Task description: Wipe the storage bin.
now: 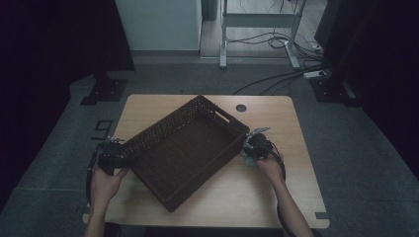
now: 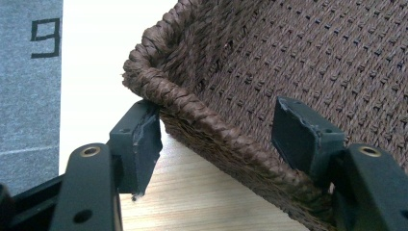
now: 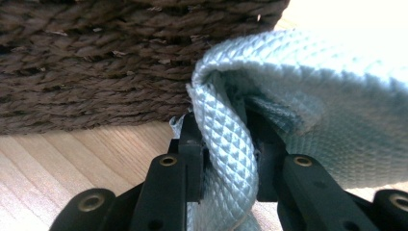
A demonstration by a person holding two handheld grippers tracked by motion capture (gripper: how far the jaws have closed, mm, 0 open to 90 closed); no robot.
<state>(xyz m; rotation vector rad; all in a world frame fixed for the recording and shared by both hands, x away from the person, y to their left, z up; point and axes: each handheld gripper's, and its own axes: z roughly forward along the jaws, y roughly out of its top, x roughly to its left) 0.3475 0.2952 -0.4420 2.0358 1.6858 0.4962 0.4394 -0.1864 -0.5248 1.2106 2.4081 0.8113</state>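
A dark brown woven basket (image 1: 163, 126) lies slantwise across the wooden table (image 1: 276, 197); nothing can be made out inside it. My left gripper (image 1: 122, 152) is at its near left corner. In the left gripper view the jaws (image 2: 221, 139) straddle the braided rim (image 2: 192, 110), one pad outside, the other inside against the basket wall (image 2: 288, 48), both touching it. My right gripper (image 1: 246, 148) is at the basket's right side. It (image 3: 226, 130) is shut on a fold of pale blue quilted cloth (image 3: 337, 96) right beside the basket wall (image 3: 96, 57).
A round cable hole (image 1: 240, 107) sits in the table's far edge. The number 9 (image 1: 103, 129) is marked on the grey floor to the left. A white desk frame (image 1: 257, 29) and loose cables (image 1: 276, 79) lie beyond the table.
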